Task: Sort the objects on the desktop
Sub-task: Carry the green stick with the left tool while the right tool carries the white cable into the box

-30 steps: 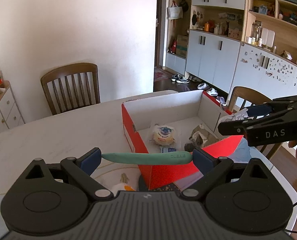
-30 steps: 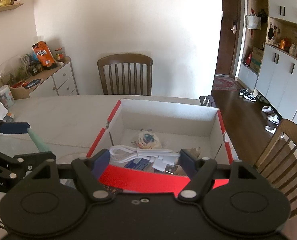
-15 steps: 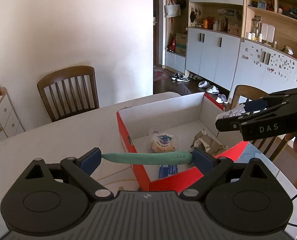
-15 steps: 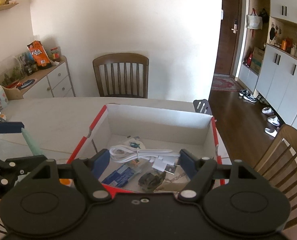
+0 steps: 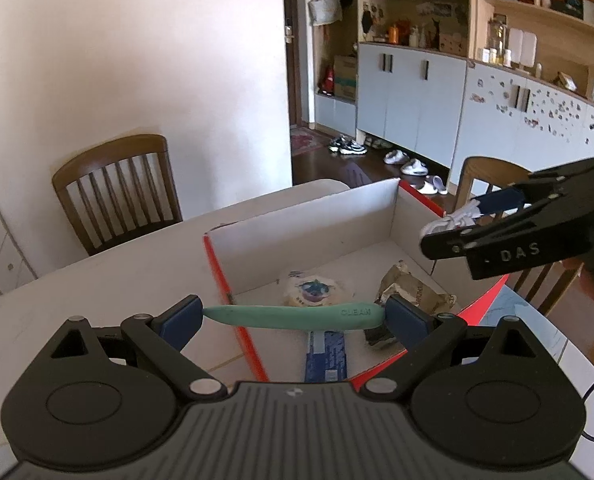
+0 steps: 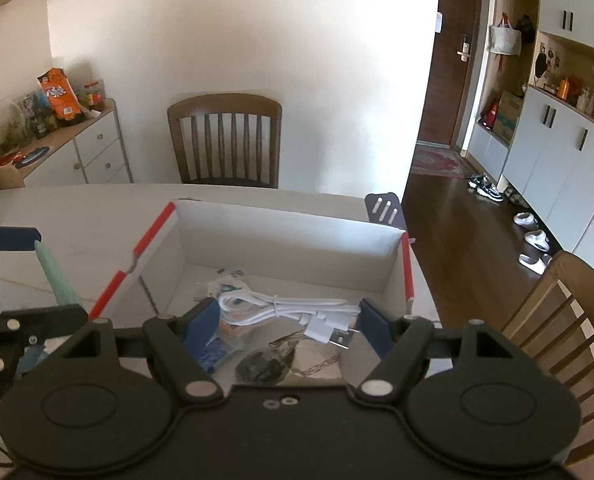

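— Left gripper (image 5: 293,316)?
— Clamped endwise on a green "CLEAN" tool (image 5: 297,317), held over the left wall of the red-and-white box (image 6: 281,224).
— Right gripper (image 6: 289,320)?
— Pinching a bundled white USB cable (image 6: 285,308) above the box's inside (round packet (image 5: 313,290) and crumpled wrapper (image 5: 409,290) lie below).

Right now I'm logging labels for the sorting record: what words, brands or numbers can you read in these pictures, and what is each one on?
"CLEAN" on the green stick held in the left tongs.
"DAS" on the side of the right tongs.
Print on the round packet, the blue packet and the crumpled wrapper in the box: too small to read.
Logo on the orange snack bag: too blurred to read.
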The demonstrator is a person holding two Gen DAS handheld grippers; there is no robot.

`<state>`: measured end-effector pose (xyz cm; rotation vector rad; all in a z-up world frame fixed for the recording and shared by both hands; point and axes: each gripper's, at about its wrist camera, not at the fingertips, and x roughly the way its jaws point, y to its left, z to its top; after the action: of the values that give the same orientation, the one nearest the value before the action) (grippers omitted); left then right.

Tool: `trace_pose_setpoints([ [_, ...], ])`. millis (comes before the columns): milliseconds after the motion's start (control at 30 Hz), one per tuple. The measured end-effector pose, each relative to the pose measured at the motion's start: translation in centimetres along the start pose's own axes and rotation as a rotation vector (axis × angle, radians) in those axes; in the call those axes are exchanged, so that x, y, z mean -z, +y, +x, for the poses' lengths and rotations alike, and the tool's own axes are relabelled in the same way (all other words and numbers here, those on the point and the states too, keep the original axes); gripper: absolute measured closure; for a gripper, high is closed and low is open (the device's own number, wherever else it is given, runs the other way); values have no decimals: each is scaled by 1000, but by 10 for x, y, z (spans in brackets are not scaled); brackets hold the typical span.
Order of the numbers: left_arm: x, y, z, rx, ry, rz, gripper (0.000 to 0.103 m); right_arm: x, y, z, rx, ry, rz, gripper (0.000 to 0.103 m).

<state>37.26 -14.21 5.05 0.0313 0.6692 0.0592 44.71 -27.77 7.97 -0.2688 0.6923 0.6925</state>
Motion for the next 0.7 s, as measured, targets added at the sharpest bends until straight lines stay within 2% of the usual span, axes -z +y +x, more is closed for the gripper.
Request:
trace_pose_setpoints([
  [300, -10, -18, 47, 32, 55, 47, 5, -2, -14, 38, 8, 50, -7, 28],
  [700, -14, -22, 96, 59, 141, 84, 5, -5, -17, 82, -5, 117, -21, 28],
])
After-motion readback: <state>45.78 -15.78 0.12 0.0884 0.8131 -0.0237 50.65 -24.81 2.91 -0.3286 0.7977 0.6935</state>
